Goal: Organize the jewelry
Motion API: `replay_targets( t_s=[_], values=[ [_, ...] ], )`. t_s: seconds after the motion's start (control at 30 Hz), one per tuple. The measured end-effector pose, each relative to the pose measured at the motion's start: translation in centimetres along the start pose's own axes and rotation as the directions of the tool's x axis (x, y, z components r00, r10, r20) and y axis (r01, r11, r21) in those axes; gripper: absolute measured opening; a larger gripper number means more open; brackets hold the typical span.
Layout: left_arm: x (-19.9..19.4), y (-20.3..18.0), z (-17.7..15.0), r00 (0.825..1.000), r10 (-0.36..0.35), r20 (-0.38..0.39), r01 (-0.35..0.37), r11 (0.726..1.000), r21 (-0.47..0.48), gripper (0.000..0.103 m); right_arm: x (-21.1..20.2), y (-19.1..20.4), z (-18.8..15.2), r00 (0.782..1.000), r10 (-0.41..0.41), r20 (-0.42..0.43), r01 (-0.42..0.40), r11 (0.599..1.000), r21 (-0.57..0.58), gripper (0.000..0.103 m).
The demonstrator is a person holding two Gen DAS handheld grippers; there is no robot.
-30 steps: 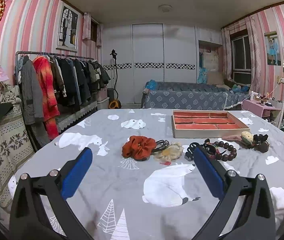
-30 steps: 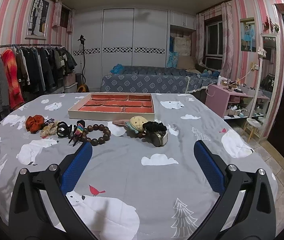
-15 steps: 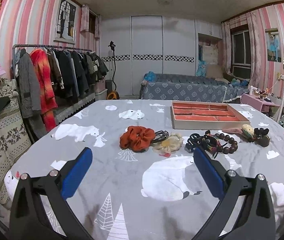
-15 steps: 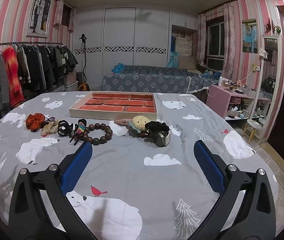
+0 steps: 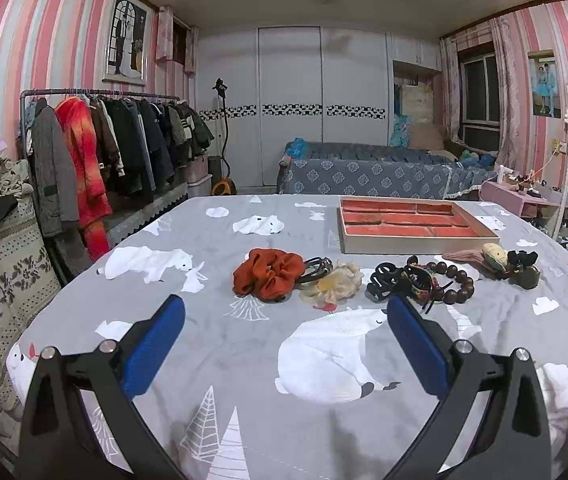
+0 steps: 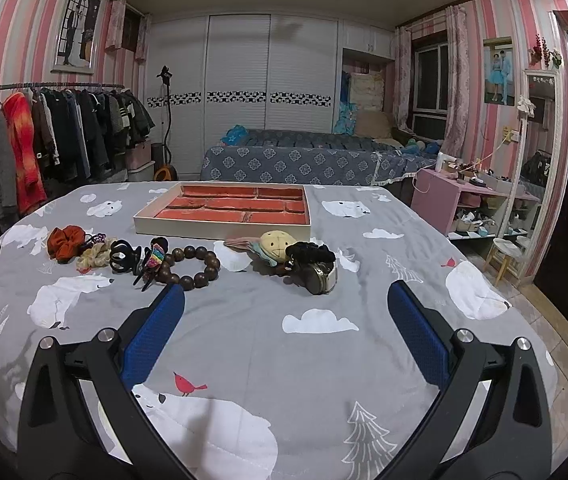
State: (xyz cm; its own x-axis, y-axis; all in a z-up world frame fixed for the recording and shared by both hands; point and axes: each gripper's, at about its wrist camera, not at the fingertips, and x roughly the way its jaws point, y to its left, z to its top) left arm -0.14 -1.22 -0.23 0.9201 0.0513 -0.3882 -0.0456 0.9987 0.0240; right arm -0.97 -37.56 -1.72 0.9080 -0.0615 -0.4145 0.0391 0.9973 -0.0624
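Observation:
A red-lined tray [image 5: 416, 236] [image 6: 220, 229] with several compartments lies at the far side of the grey bear-print cloth. In front of it lies a row of accessories: an orange scrunchie [image 5: 268, 271] [image 6: 65, 242], a cream scrunchie [image 5: 334, 286], a black claw clip [image 5: 384, 280] [image 6: 124, 255], a brown bead bracelet [image 5: 454, 282] [image 6: 196, 266], a plush hair tie [image 6: 278, 245] and a black scrunchie [image 6: 310, 252]. My left gripper [image 5: 284, 340] is open and empty, short of the scrunchies. My right gripper [image 6: 284, 332] is open and empty, short of the bracelet.
A clothes rack [image 5: 96, 168] stands left of the table. A bed [image 5: 368, 172] is behind it. A pink side table [image 6: 464, 208] and a stool [image 6: 506, 258] stand to the right. The cloth [image 6: 324, 360] drops off near the right edge.
Both grippers have shifted slightly; the row of accessories sits a little lower and closer in the left wrist view. Nothing was grasped.

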Motion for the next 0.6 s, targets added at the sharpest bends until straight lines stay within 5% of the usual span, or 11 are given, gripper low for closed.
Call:
replay_targets(
  t_s=[0.6],
  values=[
    [1.4, 0.6, 0.1, 0.999, 0.03, -0.029, -0.031, 1.0, -0.005, 0.099, 1.0, -1.0, 0.4, 0.999, -0.039, -0.008, 0.039, 0.999, 0.008, 0.099]
  ],
)
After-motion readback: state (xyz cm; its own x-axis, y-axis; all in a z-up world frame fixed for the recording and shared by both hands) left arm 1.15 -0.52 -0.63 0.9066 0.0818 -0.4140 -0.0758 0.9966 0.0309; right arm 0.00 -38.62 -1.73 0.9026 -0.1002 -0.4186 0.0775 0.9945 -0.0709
